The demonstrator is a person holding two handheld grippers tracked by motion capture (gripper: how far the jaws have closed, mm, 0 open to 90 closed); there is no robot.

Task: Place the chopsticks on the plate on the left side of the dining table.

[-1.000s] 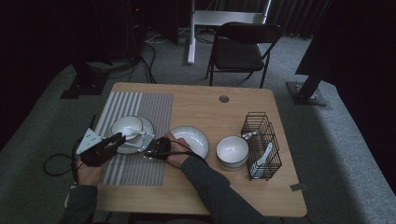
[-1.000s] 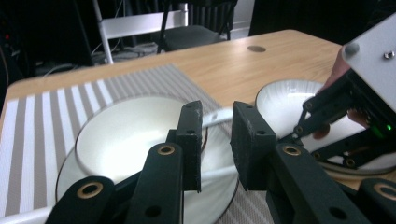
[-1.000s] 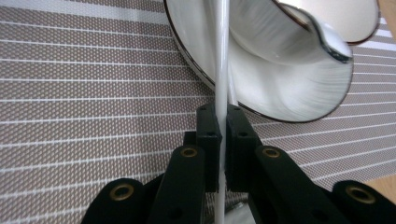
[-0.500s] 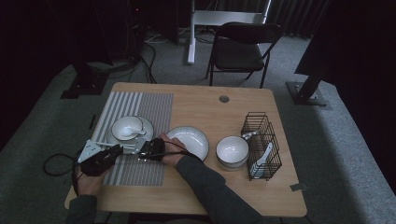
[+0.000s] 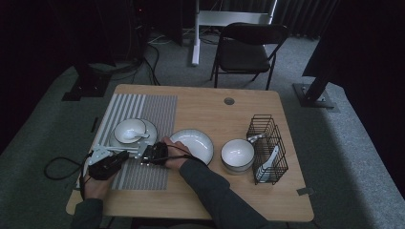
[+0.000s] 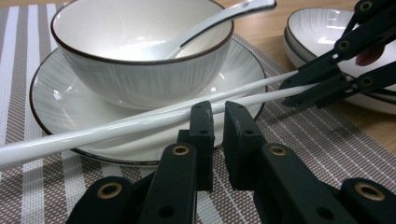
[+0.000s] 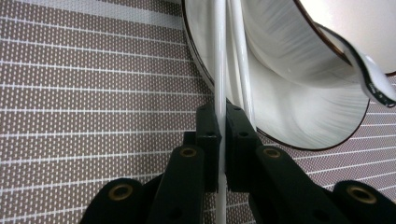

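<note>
So, looking at a pair of white chopsticks (image 6: 116,128) lying flat across the near rim of a saucer (image 6: 51,107), down on the striped placemat (image 6: 327,144) at the left end of the wooden table (image 5: 205,109). Got a white bowl (image 6: 140,74) sitting on that saucer, with a white spoon (image 6: 210,23) resting inside and poking its handle out over the rim.

Can see the right gripper (image 7: 220,112) clamped tight on the chopsticks near one end, with one stick straight through the slit between the jaws and the other slipping just behind the right-hand pad. Can't say for sure about a pinch on both.

Meanwhile, got the left gripper (image 6: 218,109) down low just in front of the sticks, about midway along them, with jaws just been closing and now down to a thin slit with nothing in it. Seeing the sticks cross sideways past those tips, not into the slit. Can't tell about actual contact there.

Further right in the high view, got a wide white dish (image 5: 191,143) just beside the right hand, then another white bowl (image 5: 237,153), then a black wire basket (image 5: 267,148) with white utensils inside, near the table's right edge.
</note>
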